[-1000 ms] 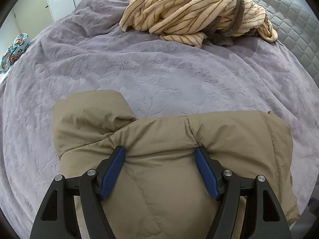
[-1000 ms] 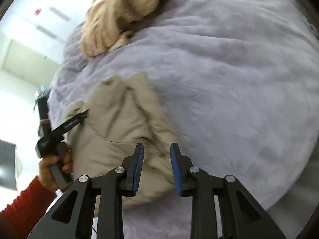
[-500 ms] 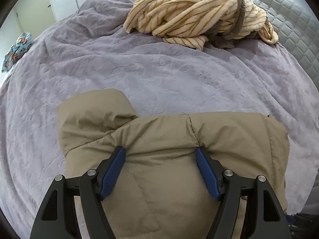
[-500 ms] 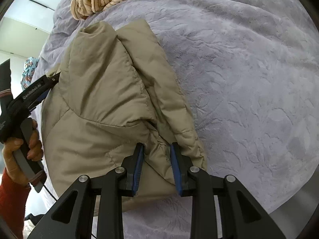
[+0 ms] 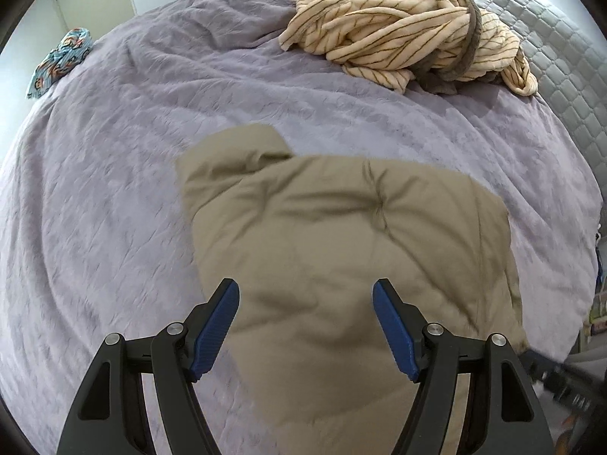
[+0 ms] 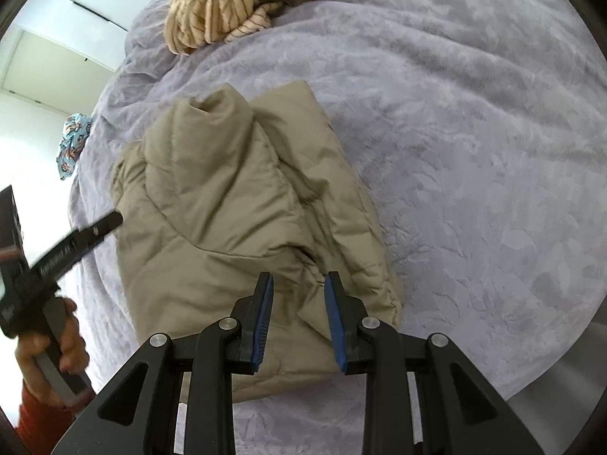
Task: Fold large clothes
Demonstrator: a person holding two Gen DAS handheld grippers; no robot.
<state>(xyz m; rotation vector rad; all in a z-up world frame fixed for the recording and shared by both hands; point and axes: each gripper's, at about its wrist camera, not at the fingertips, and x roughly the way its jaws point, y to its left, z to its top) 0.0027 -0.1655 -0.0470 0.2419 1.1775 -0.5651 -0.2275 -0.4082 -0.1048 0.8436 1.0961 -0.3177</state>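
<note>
While both wrist views look down on the bed, entries as follows.
Jacket: tan quilted puffer jacket [image 5: 341,242], folded into a compact bundle, lying on the lilac bedspread [image 5: 114,197] near the bed's near edge.
Left gripper: left gripper [image 5: 305,303] spread wide above the bundle; blue pads [image 5: 216,330] clear of the fabric, nothing between them gripped.
Right gripper: right gripper [image 6: 297,292] narrowed at the bundle's near right corner; a ridge of jacket fabric sits in the gap, but whether the pads press on it cannot be told.
Left hand: hand [image 6: 57,345] in a red sleeve grasps the left tool's handle, beside the jacket's left edge.
Other laundry: striped cream robe [image 5: 402,26] heaped at the far side, well apart from the jacket.
Bed edge: patterned blue cloth [image 5: 57,62] at the far left edge.
</note>
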